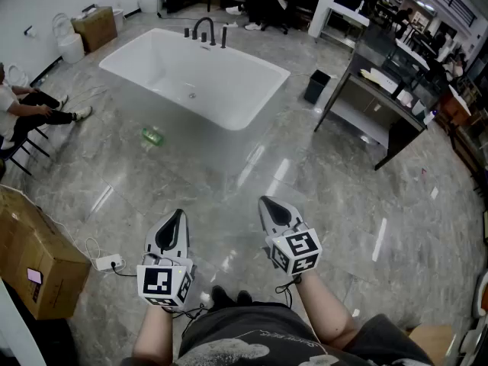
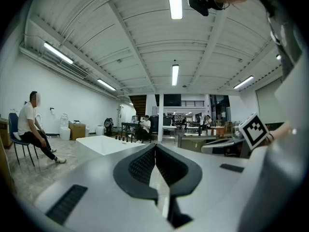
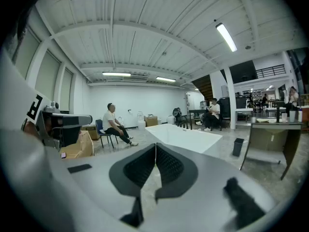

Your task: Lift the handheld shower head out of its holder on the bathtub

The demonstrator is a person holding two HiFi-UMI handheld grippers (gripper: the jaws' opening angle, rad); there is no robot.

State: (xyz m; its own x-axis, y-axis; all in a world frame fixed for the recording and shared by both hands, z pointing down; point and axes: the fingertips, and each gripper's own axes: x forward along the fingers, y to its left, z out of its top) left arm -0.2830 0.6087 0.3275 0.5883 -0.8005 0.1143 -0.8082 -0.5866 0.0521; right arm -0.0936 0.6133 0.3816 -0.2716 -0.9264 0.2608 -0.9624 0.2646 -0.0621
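The handheld shower head (image 1: pixel 223 36) seems to be the slim dark upright beside the faucet (image 1: pixel 203 29) on the far rim of the bathtub (image 1: pixel 252 90), well apart from both grippers. The left gripper (image 1: pixel 180 216) and right gripper (image 1: pixel 267 204) are closed tight on nothing. Best to walk round to that end and open one gripper before reaching. A green object (image 1: pixel 152 136) lies on the floor near the tub. A black bin (image 1: pixel 316 86) and a metal table (image 1: pixel 381 113) narrow the right side.
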